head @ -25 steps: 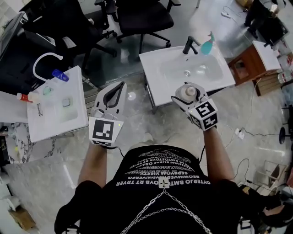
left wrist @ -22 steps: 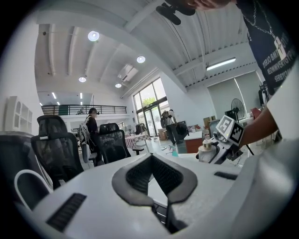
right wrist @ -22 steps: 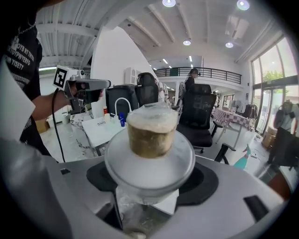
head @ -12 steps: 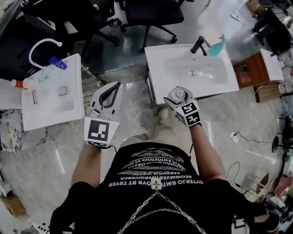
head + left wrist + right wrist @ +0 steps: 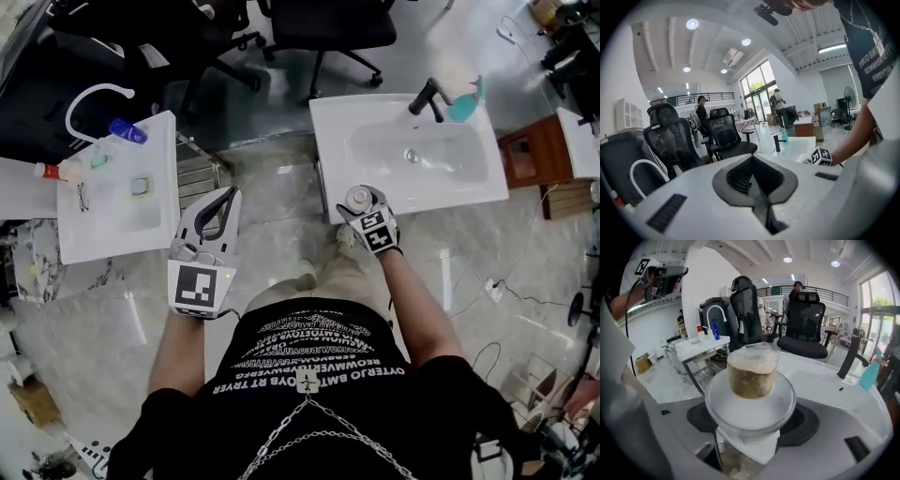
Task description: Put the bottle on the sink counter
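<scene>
My right gripper is shut on a clear bottle with a pale tan cap, held upright over the front left corner of the white sink counter. I cannot tell whether the bottle touches the counter. In the right gripper view the bottle fills the middle, between the jaws of the right gripper, with the counter spread out behind it. My left gripper hangs over the floor left of the sink, shut with nothing in it. Its closed fingertips point towards the chairs.
The sink has a black faucet and a teal bottle at its back edge. A second white stand at the left carries a blue bottle and a curved white tap. Black office chairs stand behind. A wooden cabinet is right of the sink.
My right gripper has carried the bottle forward and down onto the front left corner of the sink counter. The left gripper has stayed shut, roughly where it was.
</scene>
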The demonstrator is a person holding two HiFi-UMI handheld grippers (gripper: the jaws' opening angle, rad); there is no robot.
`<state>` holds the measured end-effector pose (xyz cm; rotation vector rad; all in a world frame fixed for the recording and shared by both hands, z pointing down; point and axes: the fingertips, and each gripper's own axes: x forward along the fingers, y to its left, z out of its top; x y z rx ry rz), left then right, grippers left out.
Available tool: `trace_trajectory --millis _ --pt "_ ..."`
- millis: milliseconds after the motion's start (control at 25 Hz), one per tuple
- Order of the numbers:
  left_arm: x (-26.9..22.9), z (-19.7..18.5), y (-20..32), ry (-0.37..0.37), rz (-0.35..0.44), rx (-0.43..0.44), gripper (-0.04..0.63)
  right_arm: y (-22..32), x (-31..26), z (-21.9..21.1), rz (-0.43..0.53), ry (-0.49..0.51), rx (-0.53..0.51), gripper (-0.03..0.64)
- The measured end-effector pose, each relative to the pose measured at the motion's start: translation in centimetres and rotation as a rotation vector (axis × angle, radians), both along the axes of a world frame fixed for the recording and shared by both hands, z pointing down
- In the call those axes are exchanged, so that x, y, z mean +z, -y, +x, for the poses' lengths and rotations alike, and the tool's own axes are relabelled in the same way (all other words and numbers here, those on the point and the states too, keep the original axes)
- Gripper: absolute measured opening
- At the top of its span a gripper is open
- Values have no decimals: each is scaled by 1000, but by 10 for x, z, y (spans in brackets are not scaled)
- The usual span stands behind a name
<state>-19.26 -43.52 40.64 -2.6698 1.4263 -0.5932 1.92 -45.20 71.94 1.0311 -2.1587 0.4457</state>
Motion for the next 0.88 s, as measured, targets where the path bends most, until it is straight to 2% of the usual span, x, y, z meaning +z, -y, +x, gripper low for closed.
trace_trajectory --millis 240,560,720,880 --pt "14 8 17 48 -28 -27 5 11 38 -3 -41 0 -51 337" --pt "14 14 29 66 -35 -72 5 13 45 -8 -10 -5 -110 339" --pt "12 16 31 39 -26 -91 6 7 47 -11 -12 -9 -138 337" --pt "13 14 26 29 -29 -107 6 -2 49 -15 -67 29 -178 365"
